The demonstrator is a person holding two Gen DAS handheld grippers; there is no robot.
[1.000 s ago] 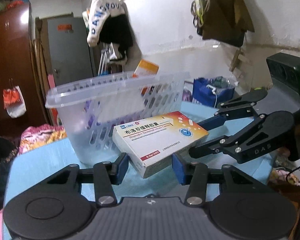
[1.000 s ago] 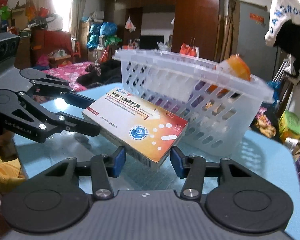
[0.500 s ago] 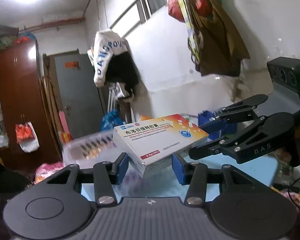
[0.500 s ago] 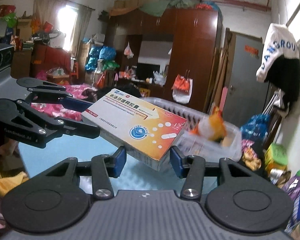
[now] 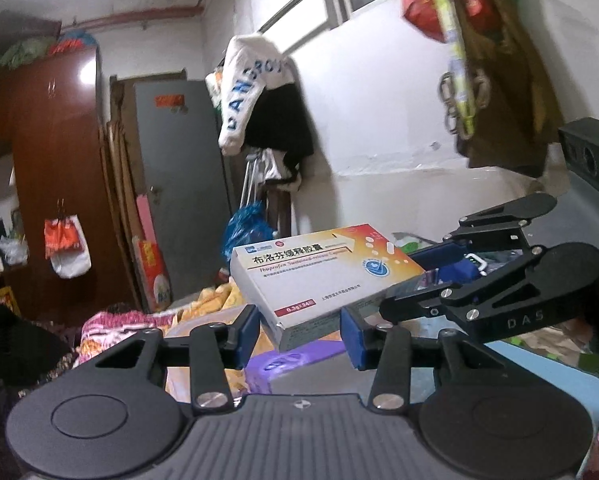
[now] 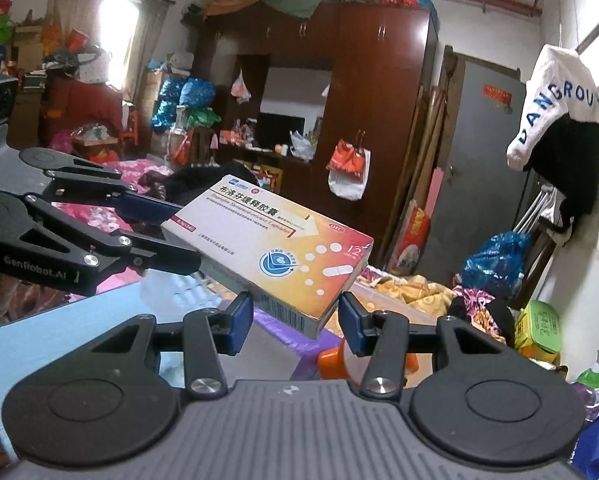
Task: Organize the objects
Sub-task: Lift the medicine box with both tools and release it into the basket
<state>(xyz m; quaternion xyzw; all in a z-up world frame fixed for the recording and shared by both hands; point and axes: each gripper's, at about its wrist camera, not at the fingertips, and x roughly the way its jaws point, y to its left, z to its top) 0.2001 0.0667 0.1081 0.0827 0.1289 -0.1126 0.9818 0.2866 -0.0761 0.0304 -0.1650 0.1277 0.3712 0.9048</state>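
Now the medicine box (image 5: 323, 272) hangs in the air, gripped at opposite ends by the left fingers (image 5: 246, 334) and the right fingers (image 6: 349, 330). Only the right view shows the orange bottle (image 6: 331, 360) under its fingers. The basket (image 6: 383, 300), level with the box a second ago, now sits below with open room between them.

My left tongs (image 5: 299, 338) are matte black linkage arms with silver screws, two round discs at the base, a ribbed grey housing between them, and blue rubber pads (image 5: 246, 334) on the tips. My right tongs (image 6: 295, 324) look identical. White lettering marks the side plates: "DAS" on the right tool, "GenRobot.AI" on the left.
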